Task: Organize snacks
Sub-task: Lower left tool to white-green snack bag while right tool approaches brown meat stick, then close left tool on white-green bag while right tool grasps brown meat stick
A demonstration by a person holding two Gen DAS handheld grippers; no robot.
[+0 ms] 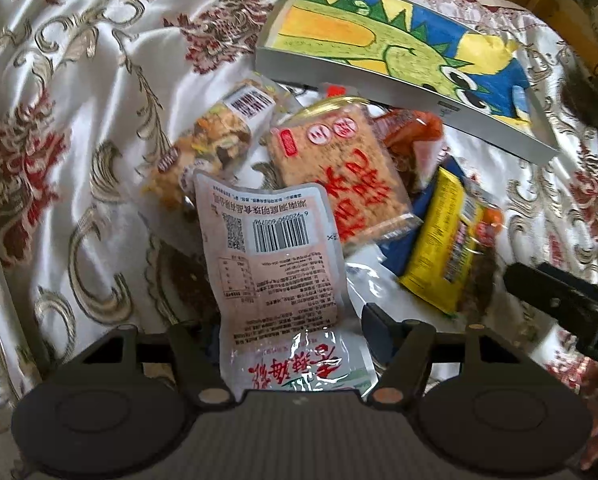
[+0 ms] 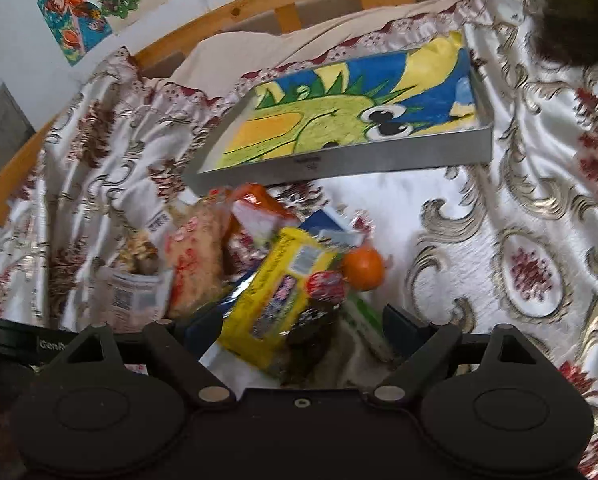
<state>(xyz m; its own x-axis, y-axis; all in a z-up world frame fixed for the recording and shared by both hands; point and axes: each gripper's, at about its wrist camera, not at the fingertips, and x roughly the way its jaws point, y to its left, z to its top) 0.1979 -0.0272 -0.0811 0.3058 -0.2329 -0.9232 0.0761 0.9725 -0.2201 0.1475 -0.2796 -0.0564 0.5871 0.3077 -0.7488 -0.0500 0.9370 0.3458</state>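
A pile of snack packets lies on a floral cloth. My left gripper [image 1: 291, 320] is open with its fingers on either side of a pale pink pouch with a barcode [image 1: 275, 256]. Beyond it lie an orange cracker pack with red characters [image 1: 339, 176], a mixed-nut bar [image 1: 215, 140] and a yellow packet [image 1: 447, 240]. My right gripper [image 2: 303, 328] is open around the near end of the yellow packet [image 2: 275, 296]. An orange fruit [image 2: 363, 268] and a red round sweet [image 2: 327, 286] lie beside it. A grey tray with a dragon drawing [image 1: 363, 80] stands behind the pile; it also shows in the right wrist view [image 2: 339, 164].
The white, red and gold cloth [image 1: 79, 120] covers the whole surface in folds. A wooden bed frame [image 2: 259, 4] and a wall with drawings [image 2: 99, 4] are behind. The other gripper's black body [image 1: 571, 304] shows at the right of the left wrist view.
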